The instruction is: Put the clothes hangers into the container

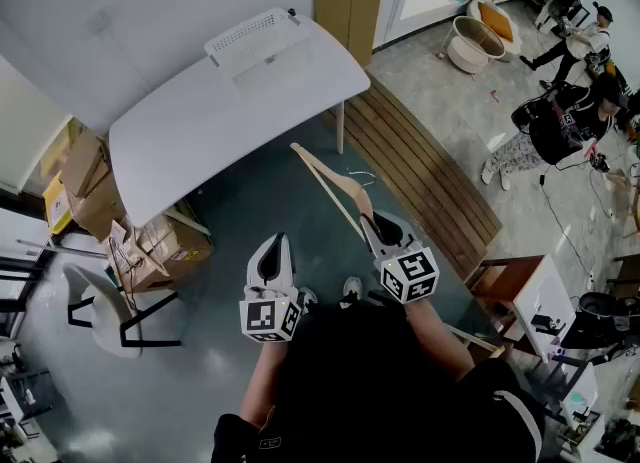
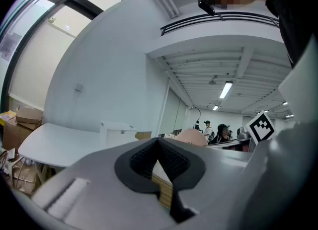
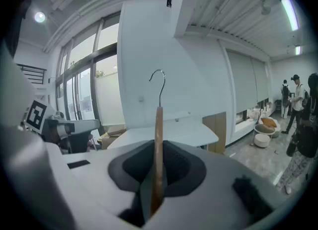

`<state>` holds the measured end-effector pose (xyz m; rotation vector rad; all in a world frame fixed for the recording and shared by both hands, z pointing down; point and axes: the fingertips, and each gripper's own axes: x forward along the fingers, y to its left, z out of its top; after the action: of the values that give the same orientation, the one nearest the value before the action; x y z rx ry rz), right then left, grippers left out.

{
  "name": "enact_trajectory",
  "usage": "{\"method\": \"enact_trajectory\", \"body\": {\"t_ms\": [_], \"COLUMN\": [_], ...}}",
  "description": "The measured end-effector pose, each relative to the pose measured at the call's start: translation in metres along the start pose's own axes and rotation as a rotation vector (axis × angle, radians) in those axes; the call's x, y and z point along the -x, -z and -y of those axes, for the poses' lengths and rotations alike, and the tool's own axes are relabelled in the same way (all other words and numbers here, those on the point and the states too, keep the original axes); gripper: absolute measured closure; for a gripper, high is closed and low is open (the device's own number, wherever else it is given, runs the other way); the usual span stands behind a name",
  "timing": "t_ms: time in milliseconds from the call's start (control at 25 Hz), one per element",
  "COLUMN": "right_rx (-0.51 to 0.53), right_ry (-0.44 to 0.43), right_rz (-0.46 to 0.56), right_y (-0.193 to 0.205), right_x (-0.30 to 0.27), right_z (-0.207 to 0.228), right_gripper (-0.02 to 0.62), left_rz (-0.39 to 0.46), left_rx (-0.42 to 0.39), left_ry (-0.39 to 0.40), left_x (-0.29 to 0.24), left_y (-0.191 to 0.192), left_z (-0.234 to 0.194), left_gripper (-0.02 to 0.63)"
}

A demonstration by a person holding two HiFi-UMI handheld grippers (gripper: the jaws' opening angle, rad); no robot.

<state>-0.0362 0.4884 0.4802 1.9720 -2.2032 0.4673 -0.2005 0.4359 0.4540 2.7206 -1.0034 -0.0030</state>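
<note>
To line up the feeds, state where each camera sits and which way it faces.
Head view: on the person's head, steeply down at white table, white basket, left gripper, right gripper; own torso and forearms show.
Left gripper view: on the left gripper, out along its shut, empty jaws toward the table.
Right gripper view: on the right gripper, along jaws clamping the wooden hanger.
Shared: all three show the table.

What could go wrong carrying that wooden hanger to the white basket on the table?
1. The right gripper pinches the hanger by its thin edge, most of it jutting ahead; it might twist or slip out.
2. The basket sits at the far edge of the table, so the hook could snag its slotted rim on the way in.
</note>
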Motion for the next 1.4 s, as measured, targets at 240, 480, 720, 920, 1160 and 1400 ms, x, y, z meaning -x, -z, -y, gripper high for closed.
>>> {"method": "enact_trajectory", "body": {"t_ms": [240, 480, 720, 920, 1160, 1400], "right_rx": [0.005, -0.007, -0.026, -0.021, -0.021, -0.029], "right_ry": [-0.001, 0.0, 0.003, 0.016, 0.03, 0.024], "right_rz": [0.003, 0.007, 0.021, 0.013, 0.026, 0.016], "right_y": [-0.001, -0.002, -0.006, -0.006, -0.008, -0.005], "right_x": [0.0, 0.0, -0.003, -0.01, -0.02, -0.034], "right_z": [-0.003, -0.007, -0.017, -0.031, -0.053, -0.059], "right_gripper": [0.532, 0.532, 0.532, 0.532, 0.532, 0.532], "left_rz": [0.004, 0.001, 0.0, -0.027, -0.044, -0.037], "left_rx": [0.016, 0.019, 0.023, 0.03, 0.03, 0.041], "left_ry": [-0.002, 0.004, 0.007, -0.007, 0.04, 0.048], "left_x": [0.001, 0.004, 0.012, 0.019, 0.027, 0.025], "left_y": [0.0, 0.001, 0.0, 0.004, 0.008, 0.006], "left_z": [-0.002, -0.005, -0.014, -0.035, -0.052, -0.058], "left_gripper": [0.6, 0.601, 0.601, 0.601, 0.601, 0.601]}}
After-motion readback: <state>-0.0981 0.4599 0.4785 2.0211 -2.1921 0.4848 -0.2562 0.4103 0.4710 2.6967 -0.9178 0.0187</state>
